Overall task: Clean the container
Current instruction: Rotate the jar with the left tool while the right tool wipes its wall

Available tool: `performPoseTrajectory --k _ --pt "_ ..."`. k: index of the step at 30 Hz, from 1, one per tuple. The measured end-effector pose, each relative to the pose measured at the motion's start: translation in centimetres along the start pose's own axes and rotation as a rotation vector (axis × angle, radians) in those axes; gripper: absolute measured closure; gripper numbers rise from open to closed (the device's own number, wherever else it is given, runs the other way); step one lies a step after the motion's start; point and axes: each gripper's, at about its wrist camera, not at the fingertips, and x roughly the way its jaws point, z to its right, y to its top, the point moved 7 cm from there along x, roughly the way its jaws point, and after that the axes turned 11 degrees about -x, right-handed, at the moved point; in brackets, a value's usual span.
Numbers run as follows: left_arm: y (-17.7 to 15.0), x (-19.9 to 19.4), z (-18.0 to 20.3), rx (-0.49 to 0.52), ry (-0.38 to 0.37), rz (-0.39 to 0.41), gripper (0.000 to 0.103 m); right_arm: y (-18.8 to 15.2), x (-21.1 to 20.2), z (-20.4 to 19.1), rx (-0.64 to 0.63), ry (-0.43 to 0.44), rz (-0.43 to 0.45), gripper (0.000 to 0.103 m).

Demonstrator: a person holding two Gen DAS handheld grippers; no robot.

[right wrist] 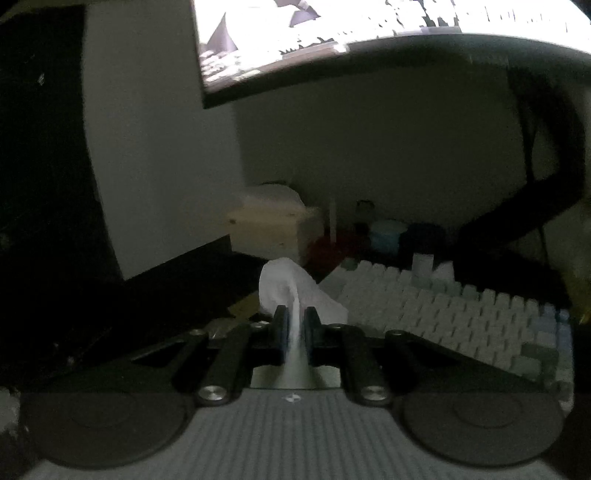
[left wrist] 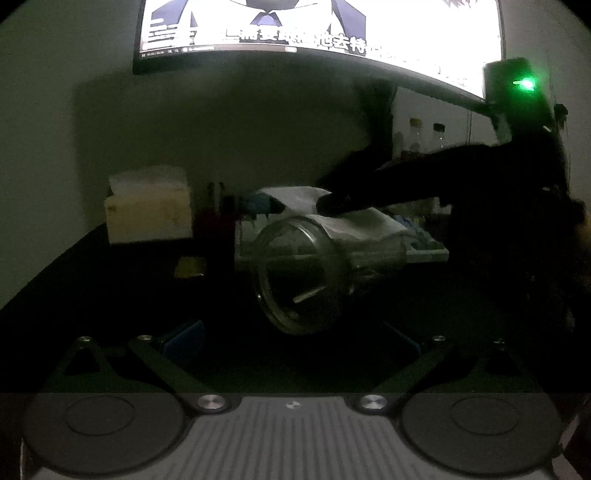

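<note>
Between the left gripper's (left wrist: 291, 332) spread fingers lies the clear glass jar (left wrist: 295, 273), held sideways, mouth toward the camera; the right gripper (right wrist: 296, 325), clamped on a white tissue (right wrist: 291, 288), rests on the jar's upper side.

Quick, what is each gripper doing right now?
Left gripper: closed on the glass jar.
Right gripper: closed on the white tissue.

Dim desk scene, lit almost only by a glowing screen

The monitor (left wrist: 321, 26) is blowing out to white and casting weak light down the wall, leaving the desk (left wrist: 110, 280) sinking into near-black. A green indicator light (left wrist: 526, 84) is flaring on a dark silhouette. The glass container (left wrist: 299, 273) is catching faint reflections only. The right wrist view is smearing with motion blur, softening the keyboard (right wrist: 443, 314). Both fisheye views are bending lines and vignetting black at the corners.
</note>
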Motion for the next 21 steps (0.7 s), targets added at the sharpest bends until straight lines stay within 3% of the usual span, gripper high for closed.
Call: performPoseTrajectory --k 4,12,16,19,21 --pt "-0.5 -0.7 1.1 0.038 -0.02 0.003 0.0 -0.8 -0.7 2.0 0.064 -0.051 -0.002 0.091" --pt "-2.2 -2.8 5.5 0.183 -0.123 0.024 0.0 -1.4 -4.1 0.4 0.046 0.032 0.015 0.09" --pt "-2.6 -3.5 6.9 0.216 -0.166 0.038 0.0 -0.9 -4.1 -2.1 -0.034 0.09 0.013 0.09" --pt "-2.7 -4.0 7.2 0.241 -0.187 0.056 0.0 -1.3 -4.6 -2.0 -0.055 0.073 0.022 0.091" --pt "-2.8 -4.0 7.1 0.24 -0.191 0.056 0.0 -2.0 -4.8 -0.3 -0.014 0.018 0.014 0.09"
